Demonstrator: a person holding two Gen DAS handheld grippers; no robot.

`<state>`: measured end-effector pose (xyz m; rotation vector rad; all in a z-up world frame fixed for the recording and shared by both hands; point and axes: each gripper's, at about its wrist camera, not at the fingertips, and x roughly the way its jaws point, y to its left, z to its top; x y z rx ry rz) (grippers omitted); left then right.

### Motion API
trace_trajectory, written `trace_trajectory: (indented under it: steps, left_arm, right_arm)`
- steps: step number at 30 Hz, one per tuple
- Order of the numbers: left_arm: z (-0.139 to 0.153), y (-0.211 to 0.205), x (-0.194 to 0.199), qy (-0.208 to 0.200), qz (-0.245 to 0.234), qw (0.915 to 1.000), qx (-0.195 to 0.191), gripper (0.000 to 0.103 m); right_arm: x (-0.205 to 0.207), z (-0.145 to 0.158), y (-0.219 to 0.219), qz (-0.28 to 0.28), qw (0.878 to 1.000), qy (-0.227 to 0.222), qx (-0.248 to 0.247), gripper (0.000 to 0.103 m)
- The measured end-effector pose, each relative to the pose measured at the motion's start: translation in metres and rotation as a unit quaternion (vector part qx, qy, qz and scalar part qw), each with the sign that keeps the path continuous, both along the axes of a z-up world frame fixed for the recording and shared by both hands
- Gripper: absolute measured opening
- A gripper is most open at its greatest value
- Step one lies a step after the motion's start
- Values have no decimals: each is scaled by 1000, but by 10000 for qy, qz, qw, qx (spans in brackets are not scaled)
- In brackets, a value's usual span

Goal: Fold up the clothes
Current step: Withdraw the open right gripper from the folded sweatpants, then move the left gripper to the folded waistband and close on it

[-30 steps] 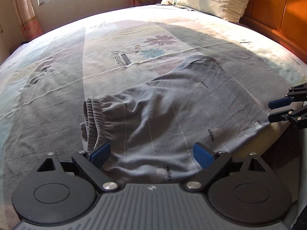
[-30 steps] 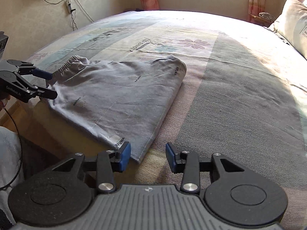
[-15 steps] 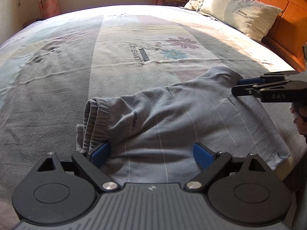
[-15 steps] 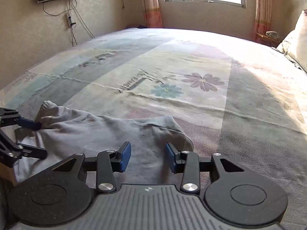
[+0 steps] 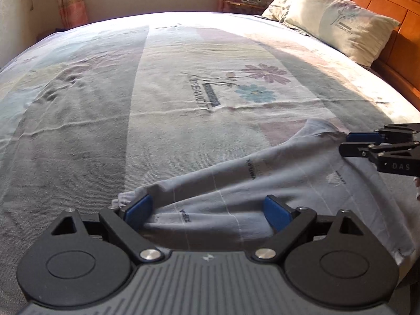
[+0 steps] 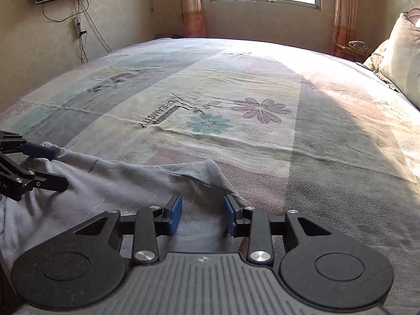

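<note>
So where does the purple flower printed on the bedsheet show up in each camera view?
Left wrist view: the purple flower print sits upper right of centre, beyond the grey garment.
Right wrist view: the flower sits just right of centre, above the gripper.
Shared landmark: the blue flower print lies beside it in both.

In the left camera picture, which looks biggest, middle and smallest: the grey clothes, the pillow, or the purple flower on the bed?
As they look in the left wrist view:
1. grey clothes, but they lie closest to the camera, which helps them look big
2. pillow, which sits far back, so it may really be bigger than it looks
3. purple flower, clearly the smallest
</note>
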<state>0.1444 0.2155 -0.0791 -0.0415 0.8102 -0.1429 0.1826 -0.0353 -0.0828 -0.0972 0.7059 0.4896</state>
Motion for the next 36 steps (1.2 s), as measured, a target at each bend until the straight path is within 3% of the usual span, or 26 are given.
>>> trace_trajectory:
  steps: [3,7,10,12,17,20,23,29,31,36]
  left_arm:
    - [10,-3,-7,8,64,9999,113,89]
    - [30,-27,-26,-191,-354,9991,114,91]
    - [33,-48,-37,-217,-838,9959,-270,91]
    - [29,-62,-41,-247,-1026,9939,-314,91]
    - [-3,-62,-27,533,-495,9966,-390,90]
    - [11,-64,-30,372,-439,9969,-533,91]
    - [28,-78,-31,112,-688,9960,-566,93]
    - [8,-97,-12,561,-475,9949,-693,94]
    - [10,-98,-14,568,-354,9952,-720,99]
    - [26,-99,-28,413,-168,9963,-735,99]
  right_arm:
    - [14,-5,-9,-222,9995,191,94,39]
    - [-5,10,-12,-117,9996,137,227,43]
    - [-34,14,-12,142,9994,149,292,46]
    - [-55,13,-13,290,9989,210,290,47]
    - [-91,-1,-15,423,9975,525,201,51]
    - [-106,-4,-15,438,9974,556,166,53]
    - [-109,-3,-19,410,9971,596,227,54]
    - [-116,1,-25,353,9965,676,350,57]
    - [-119,2,-27,334,9962,703,391,62]
    - [-124,6,-34,317,9956,706,530,63]
